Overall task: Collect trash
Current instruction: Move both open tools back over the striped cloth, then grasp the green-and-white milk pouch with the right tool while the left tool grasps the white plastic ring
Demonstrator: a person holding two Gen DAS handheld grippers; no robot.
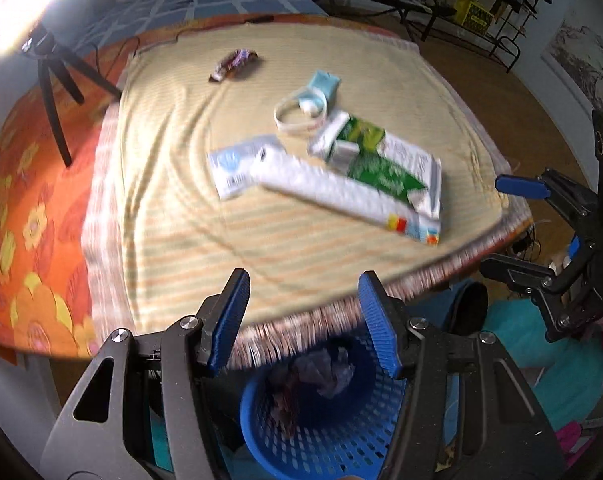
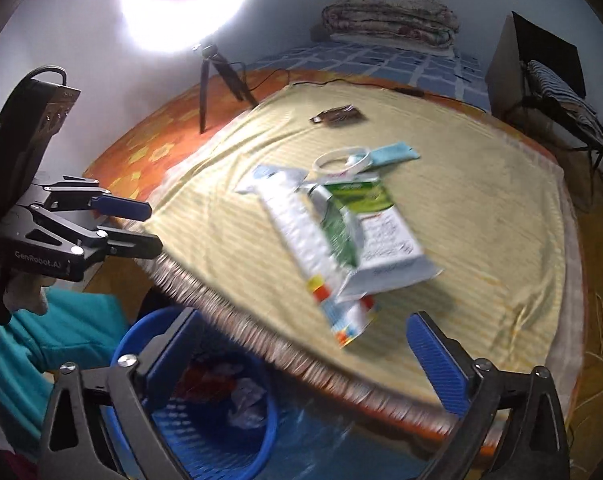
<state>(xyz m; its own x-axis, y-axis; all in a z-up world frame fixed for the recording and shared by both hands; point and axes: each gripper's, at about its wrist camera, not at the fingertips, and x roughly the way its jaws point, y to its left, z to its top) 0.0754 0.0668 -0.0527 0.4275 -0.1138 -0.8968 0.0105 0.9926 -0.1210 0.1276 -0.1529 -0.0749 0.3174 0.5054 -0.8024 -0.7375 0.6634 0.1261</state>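
Note:
Trash lies on a table under a yellow striped cloth (image 1: 173, 220): a long white box (image 1: 341, 192), a green and white pouch (image 1: 381, 160), a white and blue packet (image 1: 233, 164), a white ring (image 1: 297, 116), a pale blue packet (image 1: 323, 84) and a dark candy wrapper (image 1: 233, 64). A blue mesh basket (image 1: 321, 448) with crumpled trash in it stands on the floor below the table's near edge. My left gripper (image 1: 303, 314) hangs open and empty above the basket. My right gripper (image 2: 305, 356) is wide open and empty over the table edge, just short of the box (image 2: 309, 240) and pouch (image 2: 381, 240).
A ring light on a black tripod (image 2: 209, 88) stands at the table's far left on an orange flowered cloth (image 1: 17, 200). A bed with a folded blanket (image 2: 389, 16) lies behind. A teal sleeve (image 2: 61, 332) is beside the basket (image 2: 221, 456). Racks and a chair stand at the right.

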